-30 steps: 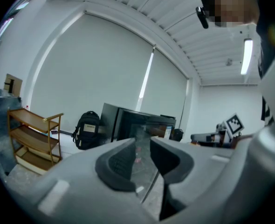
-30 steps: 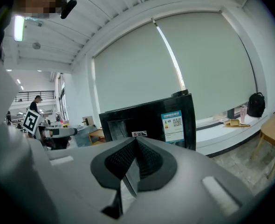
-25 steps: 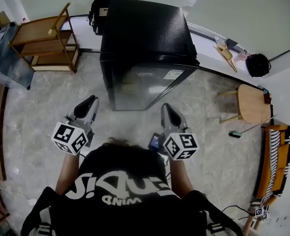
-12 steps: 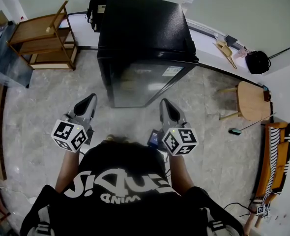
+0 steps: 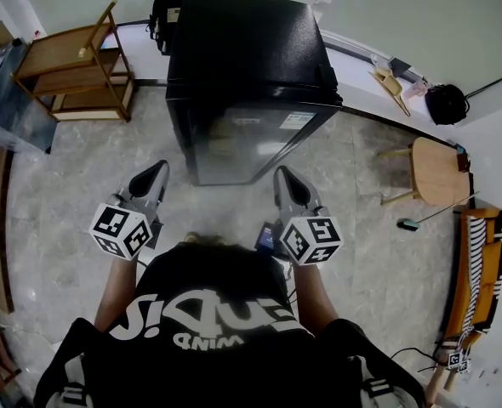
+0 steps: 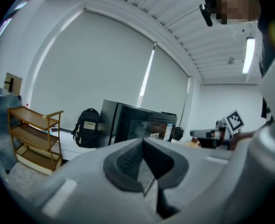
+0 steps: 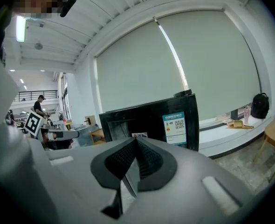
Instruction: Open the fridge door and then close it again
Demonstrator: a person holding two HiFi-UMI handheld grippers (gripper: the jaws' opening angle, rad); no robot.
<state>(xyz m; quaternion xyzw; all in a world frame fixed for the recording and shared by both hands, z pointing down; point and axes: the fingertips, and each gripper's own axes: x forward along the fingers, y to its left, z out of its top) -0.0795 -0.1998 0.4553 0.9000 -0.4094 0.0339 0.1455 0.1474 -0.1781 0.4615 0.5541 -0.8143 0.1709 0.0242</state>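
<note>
The dark ribbed pads (image 6: 126, 164) of the left gripper (image 5: 154, 175) and right gripper (image 5: 287, 179) are being held pressed together on nothing, while the black box-shaped fridge (image 5: 247, 58), its glossy door (image 5: 251, 147) shut, is being faced just ahead between them, the right gripper judged nearer.

Fridge (image 5: 249, 58) is glossy black with a teal-and-white sticker (image 7: 177, 123), and the floor (image 5: 72, 194) is grey marble. My left gripper (image 5: 153, 175) and right gripper (image 5: 285, 179) are grey with black-and-white marker squares.
</note>
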